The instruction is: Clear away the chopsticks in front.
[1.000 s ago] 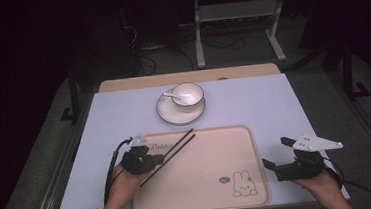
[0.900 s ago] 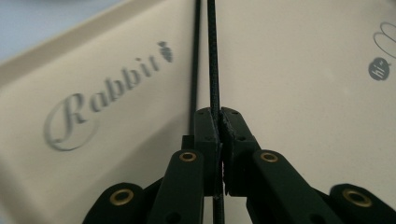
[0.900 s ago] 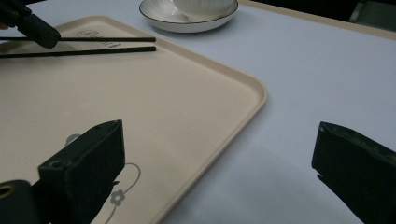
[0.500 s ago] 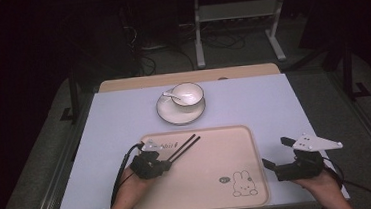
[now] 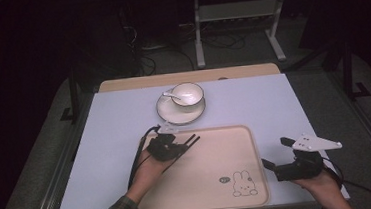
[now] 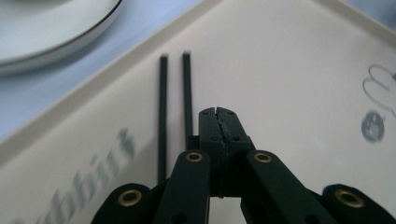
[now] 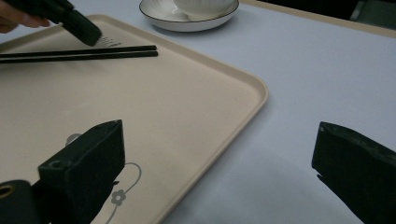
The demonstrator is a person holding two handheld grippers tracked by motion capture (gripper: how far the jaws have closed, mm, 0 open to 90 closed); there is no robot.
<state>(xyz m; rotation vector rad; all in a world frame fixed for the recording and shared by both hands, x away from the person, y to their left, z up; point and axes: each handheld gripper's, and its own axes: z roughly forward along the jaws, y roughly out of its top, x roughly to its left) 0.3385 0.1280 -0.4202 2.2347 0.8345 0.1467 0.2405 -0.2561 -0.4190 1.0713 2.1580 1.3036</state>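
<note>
We note the left gripper [image 6: 218, 112] pressed together, empty, above the tray [image 5: 237, 153], just beside 2 chopsticks [image 6: 173, 102]. The right gripper [image 5: 277, 152] stands spread.

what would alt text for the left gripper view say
The left gripper's black jaws are pressed shut above a beige tray, with a pair of black chopsticks lying side by side on the tray just to their left. A white saucer's rim shows at top left, on the pale table.
</note>
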